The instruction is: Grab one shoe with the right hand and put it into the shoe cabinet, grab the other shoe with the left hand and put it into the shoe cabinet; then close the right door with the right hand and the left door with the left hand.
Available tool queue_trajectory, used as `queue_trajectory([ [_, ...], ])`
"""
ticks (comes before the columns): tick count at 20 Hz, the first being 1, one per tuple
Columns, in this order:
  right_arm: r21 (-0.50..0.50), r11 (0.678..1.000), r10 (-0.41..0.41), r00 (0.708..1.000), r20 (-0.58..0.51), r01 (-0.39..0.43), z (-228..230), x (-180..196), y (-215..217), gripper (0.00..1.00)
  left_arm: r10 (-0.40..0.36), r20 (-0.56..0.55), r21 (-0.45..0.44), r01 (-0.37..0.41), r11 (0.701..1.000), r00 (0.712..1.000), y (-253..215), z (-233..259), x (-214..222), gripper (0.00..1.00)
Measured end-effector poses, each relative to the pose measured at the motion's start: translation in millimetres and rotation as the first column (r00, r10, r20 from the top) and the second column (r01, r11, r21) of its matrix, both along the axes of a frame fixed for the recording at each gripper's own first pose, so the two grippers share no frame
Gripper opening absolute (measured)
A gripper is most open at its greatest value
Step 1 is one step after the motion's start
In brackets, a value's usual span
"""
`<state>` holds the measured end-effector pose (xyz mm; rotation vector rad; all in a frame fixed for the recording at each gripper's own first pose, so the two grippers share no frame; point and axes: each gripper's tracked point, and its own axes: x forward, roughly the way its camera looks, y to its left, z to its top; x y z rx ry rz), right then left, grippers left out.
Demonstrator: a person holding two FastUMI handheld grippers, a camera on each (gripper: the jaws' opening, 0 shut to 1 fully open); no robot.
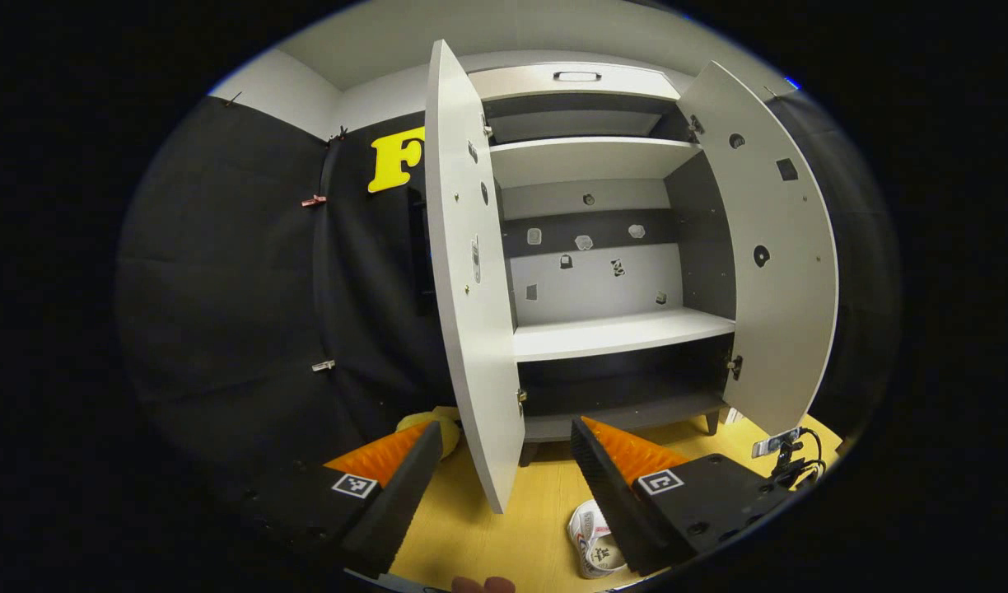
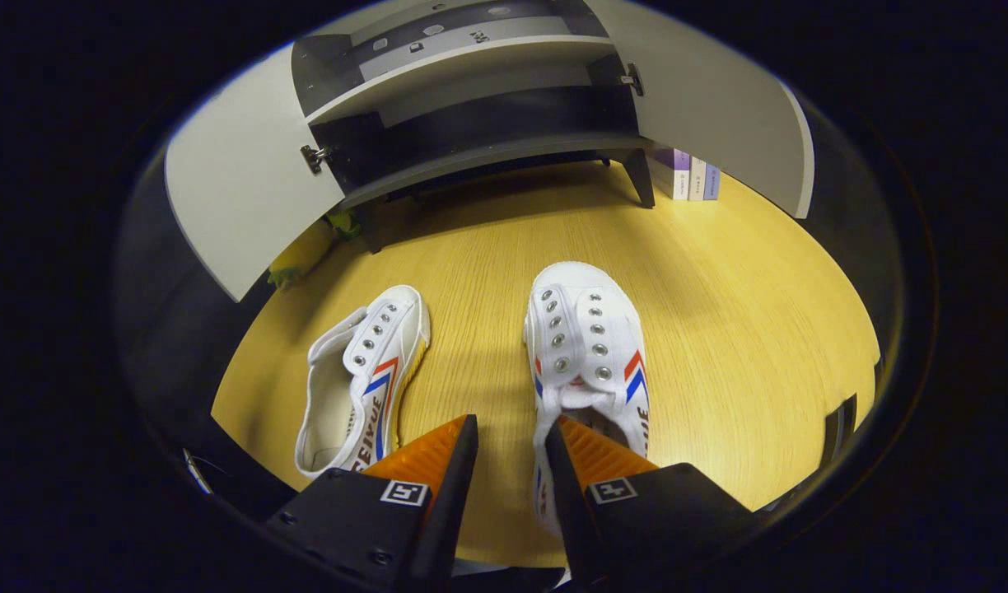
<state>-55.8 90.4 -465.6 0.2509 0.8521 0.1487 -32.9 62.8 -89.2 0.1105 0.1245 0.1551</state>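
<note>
The shoe cabinet (image 1: 611, 247) is standing with both doors wide open. Two white shoes are lying on the wooden floor (image 2: 718, 313) in front of the cabinet, side by side. The right gripper (image 2: 511, 432) is hanging over the heel of the right shoe (image 2: 586, 346), its fingers spread a little, one finger inside the shoe opening; whether they are touching the shoe I cannot tell. The left shoe (image 2: 360, 379) is lying beside it, tilted. The left gripper (image 1: 504, 436) is facing the cabinet, fingers spread and holding nothing.

white shoes (image 2: 586, 346) red-blue chevrons, grey-white cabinet (image 1: 603, 247)
</note>
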Motion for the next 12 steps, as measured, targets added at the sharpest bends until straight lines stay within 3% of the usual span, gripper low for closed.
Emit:
queue_trajectory([
  [8,-0.073,0.994,-0.065,0.981,0.182,0.08,-6,19,-5,0.55,0.01,-0.037,0.01,-0.01,1.0,0.999,1,-23,-1,0.98],
  [10,-0.092,0.987,-0.108,0.973,0.202,0.129,-7,27,-16,0.37,0.01,-0.051,0.019,-0.009,1.0,0.999,0,-29,-1,0.98],
  [11,-0.082,0.985,-0.131,0.969,0.212,0.151,-10,31,-15,0.14,0.008,-0.058,0.016,-0.007,1.0,0.998,-1,-32,0,0.98],
  [12,-0.077,0.984,-0.143,0.965,0.218,0.163,-9,33,-13,0.14,0.005,-0.063,0.013,-0.004,1.0,0.998,-2,-34,1,0.98],
])
